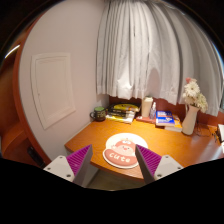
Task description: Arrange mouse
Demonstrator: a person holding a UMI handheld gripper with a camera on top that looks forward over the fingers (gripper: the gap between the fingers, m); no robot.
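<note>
A round mouse pad [124,146] with a pink cartoon figure and the word "cute" lies near the front edge of a wooden desk [95,137]. No mouse shows in the gripper view. My gripper [113,162] hovers above the desk's front edge, fingers spread wide and empty. The purple pads [81,157] stand either side of the mouse pad's near rim, well above it.
At the back of the desk stand a dark jar [99,113], a stack of books [123,110], a white cup [147,106], blue books [166,119] and a white vase with flowers [190,112]. White curtains [150,50] hang behind. A wall is left.
</note>
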